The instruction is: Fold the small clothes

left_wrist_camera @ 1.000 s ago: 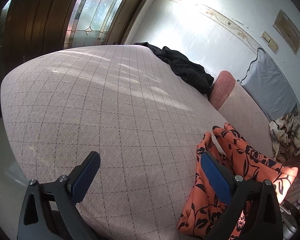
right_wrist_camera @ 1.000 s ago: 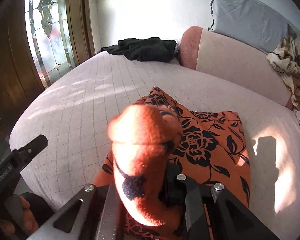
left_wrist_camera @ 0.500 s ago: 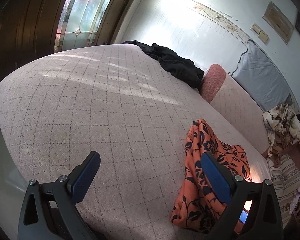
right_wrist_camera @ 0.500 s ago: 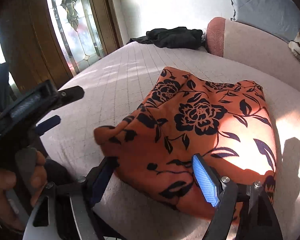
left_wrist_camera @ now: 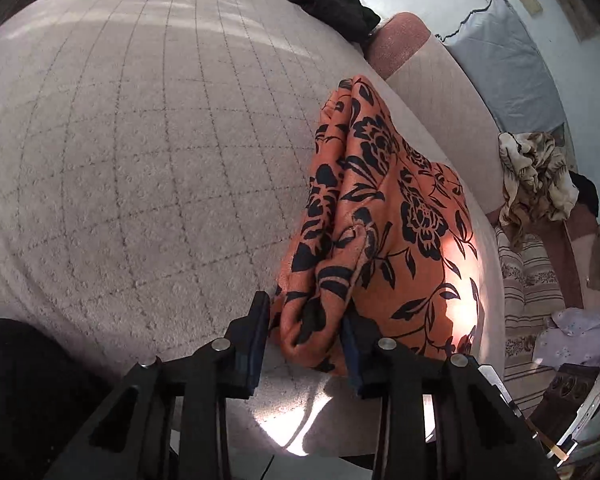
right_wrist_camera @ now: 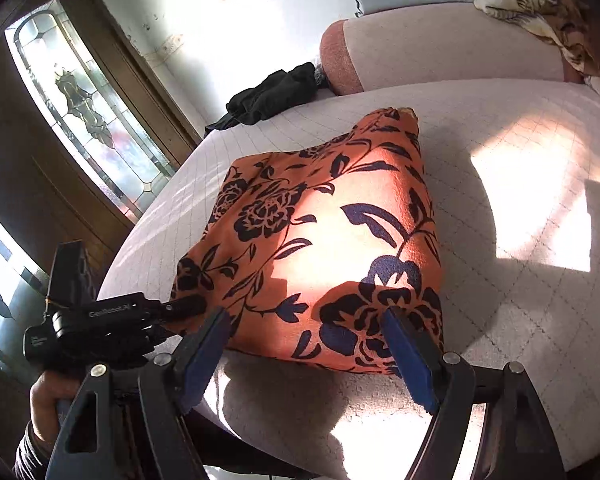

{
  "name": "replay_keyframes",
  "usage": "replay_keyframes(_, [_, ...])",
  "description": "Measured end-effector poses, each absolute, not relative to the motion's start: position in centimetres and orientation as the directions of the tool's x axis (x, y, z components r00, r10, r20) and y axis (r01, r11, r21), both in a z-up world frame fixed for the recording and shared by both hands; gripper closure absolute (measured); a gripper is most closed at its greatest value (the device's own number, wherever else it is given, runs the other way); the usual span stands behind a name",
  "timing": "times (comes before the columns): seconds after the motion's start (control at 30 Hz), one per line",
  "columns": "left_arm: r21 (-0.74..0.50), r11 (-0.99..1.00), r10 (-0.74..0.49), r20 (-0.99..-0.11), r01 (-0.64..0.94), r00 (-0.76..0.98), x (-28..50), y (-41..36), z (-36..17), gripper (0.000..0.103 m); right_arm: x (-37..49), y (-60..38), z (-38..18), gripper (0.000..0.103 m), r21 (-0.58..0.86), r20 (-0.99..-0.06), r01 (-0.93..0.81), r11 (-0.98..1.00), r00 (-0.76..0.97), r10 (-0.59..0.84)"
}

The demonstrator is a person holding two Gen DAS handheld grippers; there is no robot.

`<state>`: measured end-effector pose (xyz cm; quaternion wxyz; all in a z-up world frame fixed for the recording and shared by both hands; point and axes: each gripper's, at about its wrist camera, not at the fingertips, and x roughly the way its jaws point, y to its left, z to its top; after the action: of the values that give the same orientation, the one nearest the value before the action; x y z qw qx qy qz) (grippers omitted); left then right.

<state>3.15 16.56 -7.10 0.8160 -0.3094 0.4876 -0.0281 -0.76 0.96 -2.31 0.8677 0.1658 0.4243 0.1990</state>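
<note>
Right hand-held gripper (right_wrist_camera: pixel 306 344) released orange garment (left_wrist_camera: pixel 384 216) | left hand-held gripper (left_wrist_camera: pixel 306 334) just closed, grasping its corner

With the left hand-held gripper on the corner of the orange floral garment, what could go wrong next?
1. The left hand-held gripper, jaws just closing, pinches a thick bunched corner of the orange floral garment; layers may slip free.
2. The right hand-held gripper stands open, so pulling could drag the fold apart.

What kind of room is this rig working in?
Probably a lived-in bedroom or sitting room in a home. A wide quilted bed or couch with a bolster, a stained-glass door, and loose clothes about: an orange flowered garment, a black one.
</note>
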Motion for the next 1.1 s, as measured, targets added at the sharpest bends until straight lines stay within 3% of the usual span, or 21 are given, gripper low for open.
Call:
replay_keyframes(0.1, [-0.412, 0.885, -0.211, -0.771, -0.218, 0.601, 2.0, 15.5, -3.5, 0.064, -0.5, -0.1, -2.6, 0.022, 0.521, -0.641, -0.192, 0.832, 0.555, 0.53])
replay_keyframes(0.17, [-0.334, 0.924, -0.13, -0.733, -0.188, 0.668, 1.8, 14.6, -0.7, 0.055, -0.4, -1.0, -2.3, 0.022, 0.567, -0.613, -0.184, 0.803, 0.557, 0.56])
replay_keyframes(0.23, [-0.297, 0.944, -0.103, -0.677, -0.143, 0.728, 2.4, 13.8, 1.7, 0.043, -0.1, -2.5, -1.9, 0.022, 0.619, -0.582, -0.158, 0.769, 0.565, 0.585])
replay_keyframes(0.33, [-0.221, 0.974, -0.109, -0.631, -0.043, 0.768, 5.0, 11.6, 3.0, 0.04, 0.9, -5.4, -2.0, 0.021, 0.706, -0.543, -0.093, 0.702, 0.565, 0.621])
replay_keyframes(0.4, [-0.131, 0.991, -0.062, -0.65, -0.032, 0.758, 7.3, 10.2, 1.7, 0.04, 2.1, -7.1, -2.6, 0.021, 0.74, -0.545, -0.041, 0.671, 0.548, 0.634])
replay_keyframes(0.5, [-0.003, 0.997, 0.049, -0.766, -0.08, 0.64, 11.1, 9.5, -3.6, 0.04, 5.0, -9.0, -4.1, 0.02, 0.801, -0.53, 0.025, 0.598, 0.496, 0.688])
replay_keyframes(0.53, [0.002, 0.996, 0.054, -0.806, -0.088, 0.59, 11.5, 9.9, -5.5, 0.039, 6.2, -9.3, -4.9, 0.019, 0.827, -0.513, 0.044, 0.56, 0.467, 0.721])
replay_keyframes(0.6, [-0.058, 0.993, 0.018, -0.792, -0.106, 0.611, 11.2, 10.9, -6.6, 0.033, 8.7, -9.3, -7.3, 0.019, 0.867, -0.486, 0.111, 0.485, 0.396, 0.779])
replay_keyframes(0.7, [-0.052, 0.994, 0.018, -0.793, -0.097, 0.609, 11.3, 11.2, -6.5, 0.031, 10.9, -7.8, -9.9, 0.019, 0.879, -0.477, 0.171, 0.445, 0.299, 0.827])
replay_keyframes(0.8, [-0.081, 0.993, -0.008, -0.786, -0.09, 0.619, 11.4, 11.6, -7.1, 0.029, 10.6, -6.3, -7.6, 0.062, 0.803, -0.577, 0.071, 0.591, 0.336, 0.744])
replay_keyframes(0.83, [-0.094, 0.992, -0.019, -0.785, -0.089, 0.619, 11.4, 11.8, -7.1, 0.029, 10.0, -6.0, -7.0, 0.065, 0.778, -0.602, 0.06, 0.625, 0.357, 0.715])
replay_keyframes(0.9, [-0.107, 0.99, -0.032, -0.788, -0.086, 0.615, 11.6, 11.8, -7.4, 0.028, 9.2, -5.8, -8.3, 0.065, 0.717, -0.667, 0.088, 0.691, 0.371, 0.646])
replay_keyframes(0.97, [-0.098, 0.991, -0.022, -0.781, -0.088, 0.624, 11.6, 11.8, -7.4, 0.028, 9.1, -6.5, -9.8, 0.063, 0.775, -0.613, 0.124, 0.62, 0.384, 0.69])
replay_keyframes(1.0, [-0.093, 0.992, -0.019, -0.779, -0.086, 0.627, 11.5, 11.9, -7.3, 0.028, 9.2, -6.7, -9.3, 0.056, 0.797, -0.586, 0.115, 0.592, 0.382, 0.715])
replay_keyframes(1.1, [-0.117, 0.989, -0.035, -0.78, -0.092, 0.624, 11.3, 12.0, -7.3, 0.028, 9.1, -8.3, -7.4, 0.047, 0.826, -0.545, 0.122, 0.551, 0.426, 0.722])
